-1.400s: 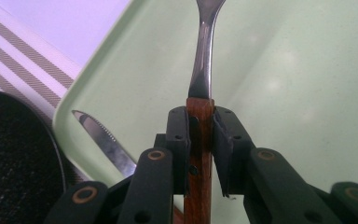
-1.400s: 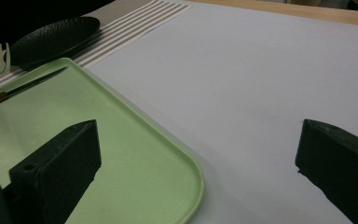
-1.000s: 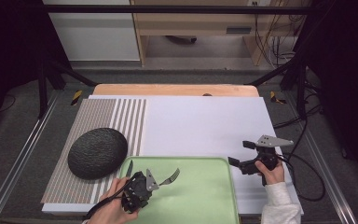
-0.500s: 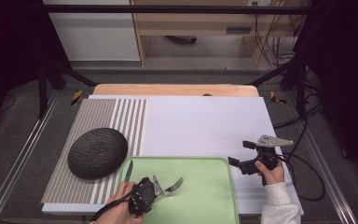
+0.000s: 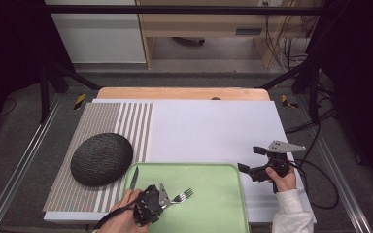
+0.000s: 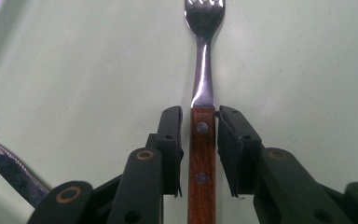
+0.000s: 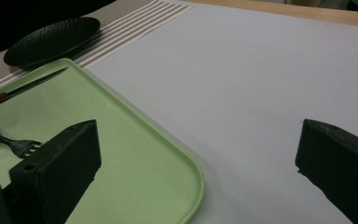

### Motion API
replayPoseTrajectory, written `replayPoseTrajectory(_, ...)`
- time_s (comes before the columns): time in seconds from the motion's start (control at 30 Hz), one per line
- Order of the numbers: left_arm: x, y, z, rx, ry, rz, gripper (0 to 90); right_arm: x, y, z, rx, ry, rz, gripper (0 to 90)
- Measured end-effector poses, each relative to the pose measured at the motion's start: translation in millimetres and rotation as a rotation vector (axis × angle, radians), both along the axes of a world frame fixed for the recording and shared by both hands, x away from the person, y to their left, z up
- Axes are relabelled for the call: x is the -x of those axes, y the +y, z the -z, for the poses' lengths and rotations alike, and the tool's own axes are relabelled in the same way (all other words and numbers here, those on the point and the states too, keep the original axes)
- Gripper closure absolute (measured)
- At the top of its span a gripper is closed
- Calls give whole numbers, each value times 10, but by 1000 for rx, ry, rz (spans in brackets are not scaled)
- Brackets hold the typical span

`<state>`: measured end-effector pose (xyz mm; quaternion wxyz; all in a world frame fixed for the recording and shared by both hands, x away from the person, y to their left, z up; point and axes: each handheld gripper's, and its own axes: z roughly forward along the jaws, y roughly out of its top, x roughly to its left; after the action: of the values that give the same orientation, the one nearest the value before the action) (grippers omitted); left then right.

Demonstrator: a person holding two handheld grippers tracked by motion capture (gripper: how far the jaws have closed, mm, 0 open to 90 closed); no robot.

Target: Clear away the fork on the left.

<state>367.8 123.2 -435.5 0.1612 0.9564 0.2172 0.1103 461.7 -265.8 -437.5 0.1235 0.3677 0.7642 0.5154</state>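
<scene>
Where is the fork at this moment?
In the high view the fork lies on the green tray, near its left side, handle between the left tongs, right of the knife.

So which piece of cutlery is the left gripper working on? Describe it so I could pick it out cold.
Start at the pale green plastic tray at the table's near edge. On its left part lies a wooden-handled steel fork, its handle between the left gripper's jaws, which have just been opening. Unlike the wooden-handled knife along the tray's left rim, it ends in tines, not a blade.
</scene>
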Motion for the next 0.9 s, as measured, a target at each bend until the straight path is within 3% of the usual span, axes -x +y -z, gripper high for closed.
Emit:
replayPoseTrajectory(0.13,-38,40,-46,96,8,-2,654,-1,3,2,1,1,-1,6)
replayPoseTrajectory(0.23,-62,41,-51,209,31,11,683,-1,0,0,1,0,1,6)
replayPoseTrajectory(0.4,-87,24,-24,268,39,31,796,-2,1,1,1,0,1,6)
replayPoseTrajectory(0.63,-112,-37,73,281,54,67,895,0,-1,-1,-1,0,2,6)
replayPoseTrajectory(0.9,-135,-91,150,261,54,87,897,-1,-1,-2,0,0,3,6)
